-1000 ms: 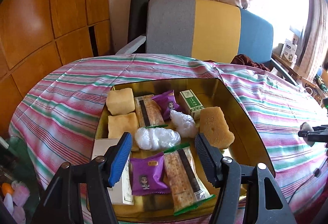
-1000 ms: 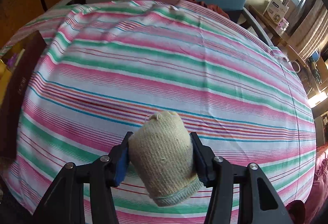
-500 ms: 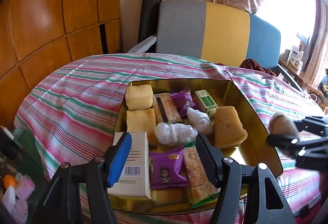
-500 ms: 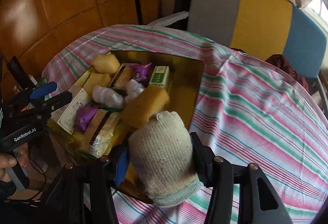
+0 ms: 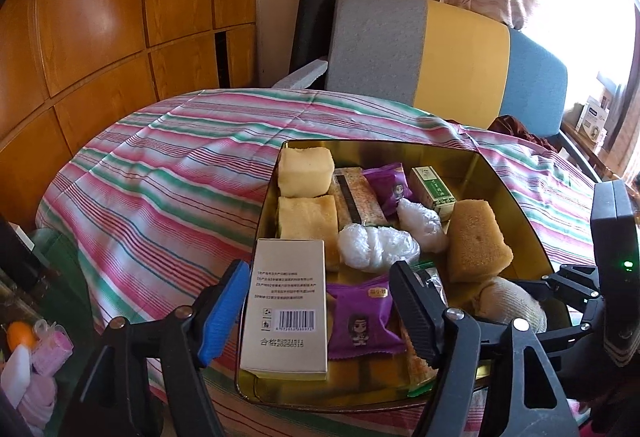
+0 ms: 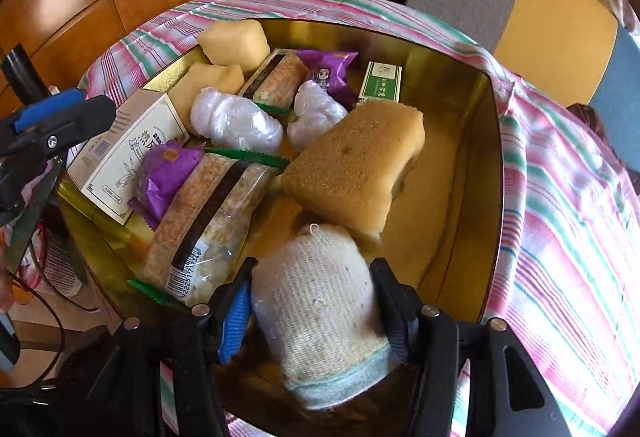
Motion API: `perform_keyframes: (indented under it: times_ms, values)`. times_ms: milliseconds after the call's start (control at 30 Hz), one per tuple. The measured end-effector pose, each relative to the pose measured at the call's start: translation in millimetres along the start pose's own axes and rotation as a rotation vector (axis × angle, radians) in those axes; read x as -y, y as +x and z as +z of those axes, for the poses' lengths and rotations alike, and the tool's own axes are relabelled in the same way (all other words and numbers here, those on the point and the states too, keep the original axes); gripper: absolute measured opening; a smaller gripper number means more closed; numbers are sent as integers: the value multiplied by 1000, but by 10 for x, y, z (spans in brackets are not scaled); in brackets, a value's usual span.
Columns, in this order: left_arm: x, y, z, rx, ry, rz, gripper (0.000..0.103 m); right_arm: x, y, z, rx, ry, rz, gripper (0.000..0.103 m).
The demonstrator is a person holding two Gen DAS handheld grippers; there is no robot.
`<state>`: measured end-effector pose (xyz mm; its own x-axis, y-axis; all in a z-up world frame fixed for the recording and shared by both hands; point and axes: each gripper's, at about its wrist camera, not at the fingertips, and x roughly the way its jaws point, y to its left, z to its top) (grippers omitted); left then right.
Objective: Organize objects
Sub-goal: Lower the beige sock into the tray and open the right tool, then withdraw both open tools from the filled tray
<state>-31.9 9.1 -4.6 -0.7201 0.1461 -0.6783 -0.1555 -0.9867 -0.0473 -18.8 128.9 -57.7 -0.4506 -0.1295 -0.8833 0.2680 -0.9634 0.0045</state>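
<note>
Now that it has swung in from the striped desk, the right gripper (image 6: 312, 317) is holding the rolled sock (image 6: 320, 313) clamped over the gold tin (image 6: 494, 157); release is looking imminent; the left gripper (image 5: 320, 305) is waiting wide open, holding nothing.

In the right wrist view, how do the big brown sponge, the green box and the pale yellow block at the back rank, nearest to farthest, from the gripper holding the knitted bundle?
From the right gripper, shut on the knitted bundle:
1. Brown sponge, just beyond the bundle, mid-tin.
2. Green box, farther back, behind the sponge.
3. Pale yellow block, far back left corner of the gold tin.
</note>
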Motion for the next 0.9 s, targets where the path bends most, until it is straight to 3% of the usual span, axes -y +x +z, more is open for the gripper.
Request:
perform_keyframes:
  times_ms: [300, 500, 667, 800, 900]
  values:
    - [37, -77, -13, 12, 11, 9, 86, -17, -170, -44, 67, 19, -5, 70]
    - [74, -207, -20, 43, 6, 29, 103, 8, -442, -139, 174, 111, -57, 71]
    - [114, -304, -37, 54, -13, 43, 103, -38, -618, -174, 253, 205, -133, 71]
    - [229, -360, -58, 74, 29, 119, 103, 13, -739, -162, 303, 253, -174, 71]
    - [237, -436, -94, 99, 19, 83, 103, 39, -816, -160, 322, 271, -182, 71]
